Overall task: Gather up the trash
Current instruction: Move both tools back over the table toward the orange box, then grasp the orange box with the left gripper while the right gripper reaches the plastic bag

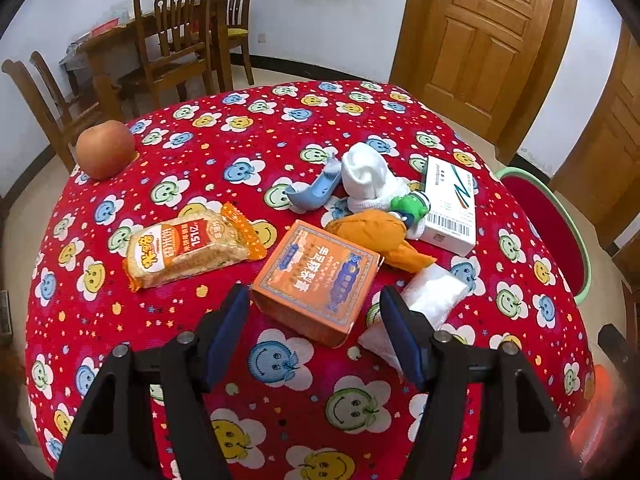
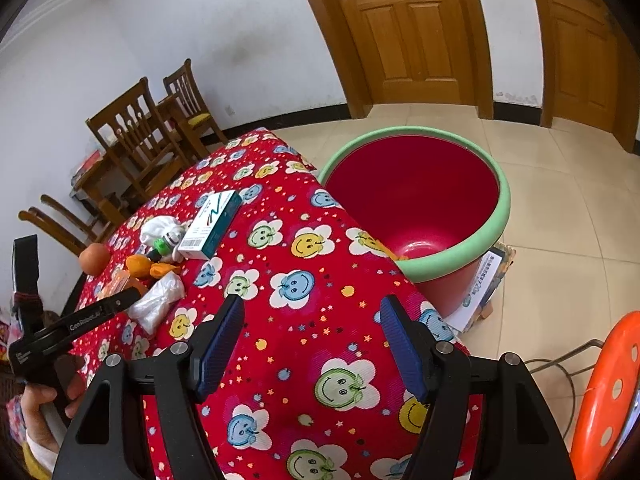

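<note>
An orange carton (image 1: 316, 280) is seen lying near the middle of the red patterned surface (image 1: 240, 148), among a snack packet (image 1: 188, 246), crumpled wrappers and a white box (image 1: 450, 206). The left gripper (image 1: 314, 308) is held wide open and empty just before the carton. The right gripper (image 2: 312, 320) is likewise open and empty, near the surface's edge beside a red bin (image 2: 416, 200).

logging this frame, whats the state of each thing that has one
left gripper: open, empty
right gripper: open, empty
red bucket: upright, looks empty
orange box: closed, lying flat
white box: closed, lying flat
snack packet: sealed, lying flat
door: shut
</note>
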Tool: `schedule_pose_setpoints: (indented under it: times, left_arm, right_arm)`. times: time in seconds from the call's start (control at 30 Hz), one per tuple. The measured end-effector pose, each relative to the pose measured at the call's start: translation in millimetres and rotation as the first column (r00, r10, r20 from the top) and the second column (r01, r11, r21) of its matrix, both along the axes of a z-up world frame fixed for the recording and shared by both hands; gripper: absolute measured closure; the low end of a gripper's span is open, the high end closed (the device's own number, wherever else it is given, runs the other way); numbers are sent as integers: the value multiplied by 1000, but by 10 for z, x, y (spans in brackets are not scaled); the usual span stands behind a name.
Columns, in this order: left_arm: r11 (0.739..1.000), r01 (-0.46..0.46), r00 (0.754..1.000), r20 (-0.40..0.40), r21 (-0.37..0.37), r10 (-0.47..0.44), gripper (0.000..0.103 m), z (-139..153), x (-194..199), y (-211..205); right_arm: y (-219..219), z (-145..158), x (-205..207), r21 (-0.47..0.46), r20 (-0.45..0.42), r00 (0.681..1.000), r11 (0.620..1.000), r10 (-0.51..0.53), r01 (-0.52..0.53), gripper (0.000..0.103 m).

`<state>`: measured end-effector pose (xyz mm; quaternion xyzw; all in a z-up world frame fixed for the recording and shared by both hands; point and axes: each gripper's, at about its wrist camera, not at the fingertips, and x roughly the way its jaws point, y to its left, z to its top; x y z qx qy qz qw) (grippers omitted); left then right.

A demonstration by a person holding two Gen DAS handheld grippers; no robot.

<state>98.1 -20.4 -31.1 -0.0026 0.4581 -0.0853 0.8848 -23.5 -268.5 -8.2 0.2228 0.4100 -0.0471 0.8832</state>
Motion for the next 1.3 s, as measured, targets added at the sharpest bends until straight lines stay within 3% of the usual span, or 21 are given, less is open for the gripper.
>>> schedule_pose_setpoints:
  times: [0.33,0.67,0.8,1.3]
  left_arm:
    - [1000,-4,999,48,-24,5,46,127,-154,117]
    - [988,-134,988,63,-78,139,46,268,-350,541]
    - [983,-174,981,73,-56,177,46,265,-389,644]
    - [965,-248,967,39,-83,251,46,109,-397,967]
  right_arm:
    - [136,-4,69,-4,0,999,999,36,-36,31]
    - [517,19,301,-8,-1,991,991,137,-137,31]
    - [683,-21,411,-2,-20,985,985,171,-171,31]
    - [1318,-150,852,31,-86,956,960,279,-278,31]
